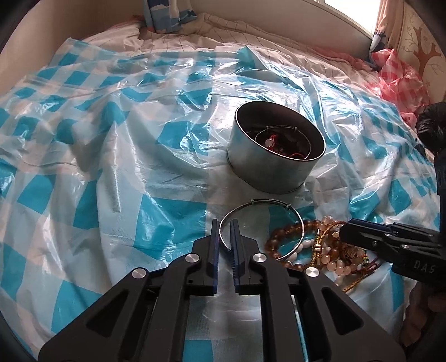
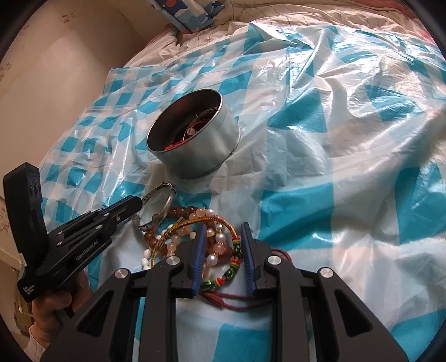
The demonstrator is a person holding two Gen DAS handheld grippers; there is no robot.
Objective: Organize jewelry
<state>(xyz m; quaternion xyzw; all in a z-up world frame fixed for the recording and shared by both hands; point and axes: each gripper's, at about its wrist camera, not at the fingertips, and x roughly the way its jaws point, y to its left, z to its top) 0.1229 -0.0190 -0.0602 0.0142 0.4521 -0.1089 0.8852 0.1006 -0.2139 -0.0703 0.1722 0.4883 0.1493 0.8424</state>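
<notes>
A silver bangle (image 1: 260, 204) lies on the blue-checked plastic sheet, partly over a pile of amber, pink and white bead bracelets (image 1: 312, 250). My left gripper (image 1: 225, 227) stands open by a narrow gap, with the bangle's near-left rim between its fingers. From the right wrist view its tip (image 2: 138, 204) meets the bangle (image 2: 156, 207). My right gripper (image 2: 224, 231) stands open astride the pile, with pink beads, pearls and a coloured woven cord (image 2: 234, 259) between its fingers. A round metal tin (image 1: 267, 172) behind the pile holds red cords and a silver ring.
The plastic sheet (image 1: 111, 167) covers a bed and is wrinkled throughout. A patterned pillow (image 1: 167, 14) lies at the far edge. A pink-checked plastic bag (image 1: 398, 80) and a black object (image 1: 432, 125) sit at the right. A hand (image 2: 53, 309) holds the left gripper.
</notes>
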